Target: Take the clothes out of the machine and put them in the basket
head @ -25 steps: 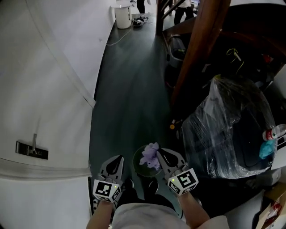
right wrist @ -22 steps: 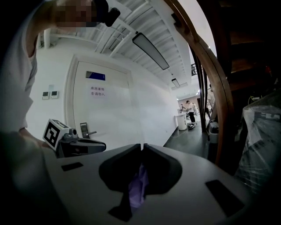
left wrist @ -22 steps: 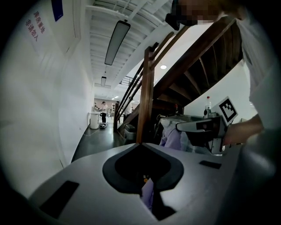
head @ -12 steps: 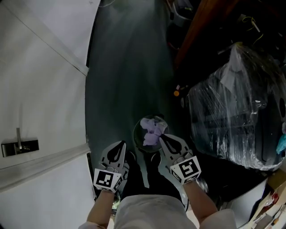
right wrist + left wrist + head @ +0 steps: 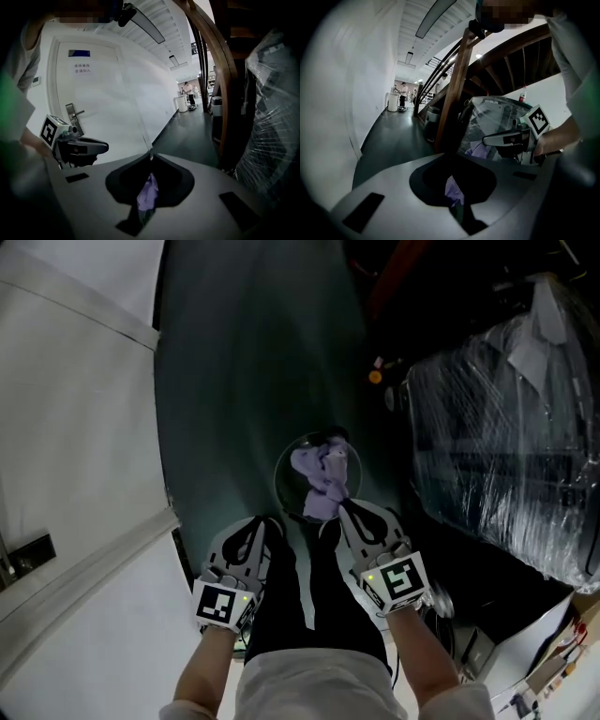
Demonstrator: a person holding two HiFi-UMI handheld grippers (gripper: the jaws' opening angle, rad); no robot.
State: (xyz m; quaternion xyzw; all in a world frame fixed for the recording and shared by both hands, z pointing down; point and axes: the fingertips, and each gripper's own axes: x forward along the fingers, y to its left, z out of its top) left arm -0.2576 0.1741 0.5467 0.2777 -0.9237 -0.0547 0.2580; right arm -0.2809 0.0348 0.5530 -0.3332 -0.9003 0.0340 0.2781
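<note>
A round basket (image 5: pixel 278 482) stands on the dark floor just ahead of both grippers. My right gripper (image 5: pixel 343 512) is shut on a purple cloth (image 5: pixel 321 486) that hangs over the basket's opening. The right gripper view shows the same cloth (image 5: pixel 148 194) pinched below the shut jaw tips. My left gripper (image 5: pixel 266 523) is beside the basket's near left rim, jaws together. In the left gripper view a strip of purple cloth (image 5: pixel 453 189) sits in its jaws, which the head view does not show. The right gripper (image 5: pixel 506 138) also shows there with cloth hanging from it.
A white door with a handle (image 5: pixel 21 557) fills the left. A bulky load wrapped in clear plastic (image 5: pixel 506 427) stands to the right of the basket. A wooden stair post (image 5: pixel 454 89) rises ahead. The person's dark-trousered legs (image 5: pixel 314 606) are between the grippers.
Both grippers have sunk toward the floor with the purple cloth. The basket now looks larger and closer, and the cloth hangs over it.
</note>
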